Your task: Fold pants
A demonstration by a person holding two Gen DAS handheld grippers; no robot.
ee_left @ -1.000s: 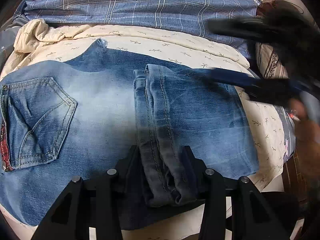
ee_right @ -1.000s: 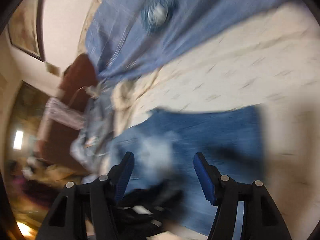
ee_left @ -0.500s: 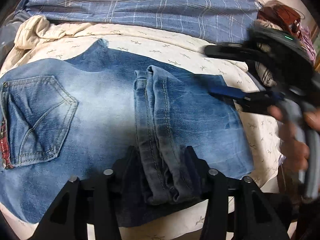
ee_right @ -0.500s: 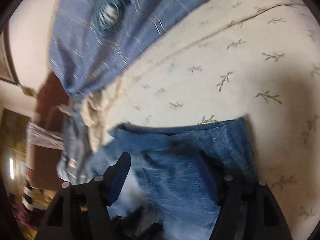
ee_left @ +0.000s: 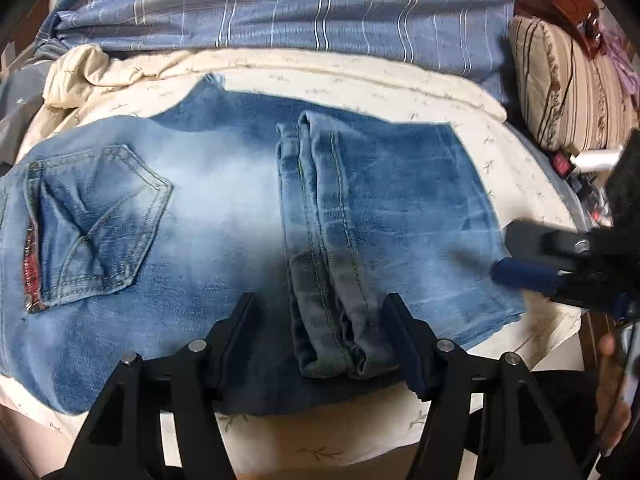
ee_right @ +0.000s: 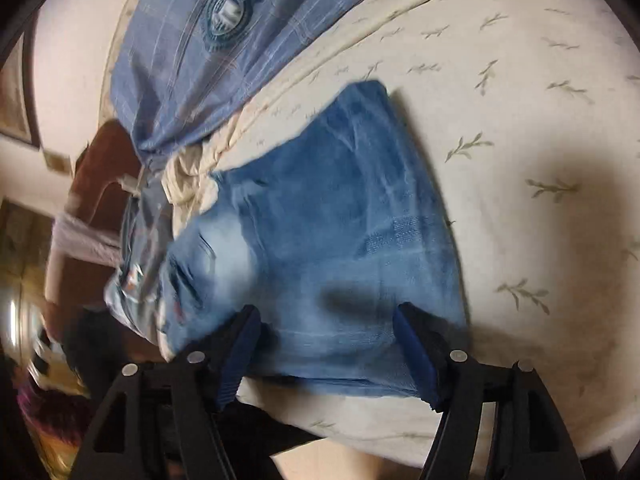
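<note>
Left wrist view showed the left gripper (ee_left: 326, 336) wide apart around the jeans' (ee_left: 224, 216) folded hem, not squeezing. The right gripper (ee_right: 326, 344) gaped over their edge. Jeans lay on the cream sheet (ee_right: 520, 120).

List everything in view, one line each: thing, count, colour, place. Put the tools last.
jeans: one, faded blue, folded flat across the bed, back pocket at left, hems lying on top in the middle.
bedsheet: one, cream with small leaf sprigs, under the jeans.
quilt: one, blue-grey plaid with a round crest, along the far side of the bed.
striped pillow: one, beige and brown, far right.
left tool: one, black, open, fingers either side of the hems at the near edge.
right tool: one, black with blue pads, open, at the jeans' right edge.
</note>
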